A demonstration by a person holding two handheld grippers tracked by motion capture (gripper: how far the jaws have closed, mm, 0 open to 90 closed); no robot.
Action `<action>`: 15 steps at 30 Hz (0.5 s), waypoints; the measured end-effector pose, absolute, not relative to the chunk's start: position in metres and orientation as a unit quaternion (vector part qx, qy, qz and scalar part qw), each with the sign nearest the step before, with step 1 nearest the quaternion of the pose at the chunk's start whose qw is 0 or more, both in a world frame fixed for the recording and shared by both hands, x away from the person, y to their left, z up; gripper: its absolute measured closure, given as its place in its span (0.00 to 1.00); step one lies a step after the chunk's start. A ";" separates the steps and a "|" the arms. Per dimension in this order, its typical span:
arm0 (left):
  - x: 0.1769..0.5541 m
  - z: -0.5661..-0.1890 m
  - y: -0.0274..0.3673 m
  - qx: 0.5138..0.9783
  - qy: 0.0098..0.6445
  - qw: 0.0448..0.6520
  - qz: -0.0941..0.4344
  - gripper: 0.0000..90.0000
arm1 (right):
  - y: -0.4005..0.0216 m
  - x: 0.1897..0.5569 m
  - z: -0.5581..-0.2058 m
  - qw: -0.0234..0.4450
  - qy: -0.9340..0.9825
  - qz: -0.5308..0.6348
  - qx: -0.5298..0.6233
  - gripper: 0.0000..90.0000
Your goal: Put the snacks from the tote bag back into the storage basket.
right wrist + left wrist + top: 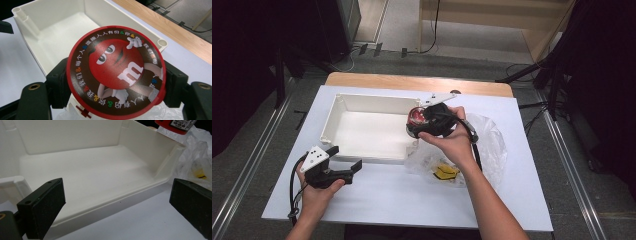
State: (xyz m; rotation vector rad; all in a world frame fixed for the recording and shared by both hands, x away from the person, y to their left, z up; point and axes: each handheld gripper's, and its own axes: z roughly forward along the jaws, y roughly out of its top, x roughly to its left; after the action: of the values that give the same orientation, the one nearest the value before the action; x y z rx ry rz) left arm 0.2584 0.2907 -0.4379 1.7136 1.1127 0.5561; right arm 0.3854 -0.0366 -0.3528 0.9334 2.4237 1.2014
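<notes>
My right gripper is shut on a round red candy tub, its lid printed with a red cartoon sweet and facing the camera. It holds the tub above the right end of the white plastic bin, over the near right corner. In the left gripper view the tub's red edge peeks in at the top right. My left gripper rests low at the bin's near left side, open with nothing between its pads, looking into the bare bin.
A crumpled clear plastic bag with a yellow item inside lies right of the bin. A white sheet covers the wooden table. Cables and furniture legs stand on the floor beyond.
</notes>
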 end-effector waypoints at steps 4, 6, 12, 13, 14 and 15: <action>0.259 -0.438 0.291 0.706 0.458 0.490 0.228 0.00 | -0.034 0.386 -0.354 0.139 0.838 0.417 0.322 0.29; 0.258 -0.438 0.291 0.706 0.458 0.490 0.228 0.00 | -0.033 0.387 -0.354 0.138 0.840 0.416 0.320 0.29; 0.258 -0.438 0.291 0.705 0.457 0.490 0.230 0.00 | -0.027 0.387 -0.355 0.137 0.842 0.415 0.317 0.29; 0.258 -0.438 0.291 0.705 0.457 0.491 0.230 0.00 | -0.027 0.387 -0.355 0.136 0.842 0.415 0.316 0.29; 0.258 -0.437 0.291 0.705 0.457 0.491 0.230 0.00 | -0.026 0.387 -0.355 0.135 0.843 0.414 0.317 0.29; 0.258 -0.437 0.291 0.705 0.457 0.491 0.230 0.00 | -0.025 0.387 -0.355 0.135 0.844 0.413 0.315 0.29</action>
State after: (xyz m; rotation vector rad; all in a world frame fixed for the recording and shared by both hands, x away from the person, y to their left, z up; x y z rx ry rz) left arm 0.2581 0.2910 -0.4374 1.7106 1.1091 0.5590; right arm 0.3868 -0.0248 -0.3553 0.9138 2.4446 1.1980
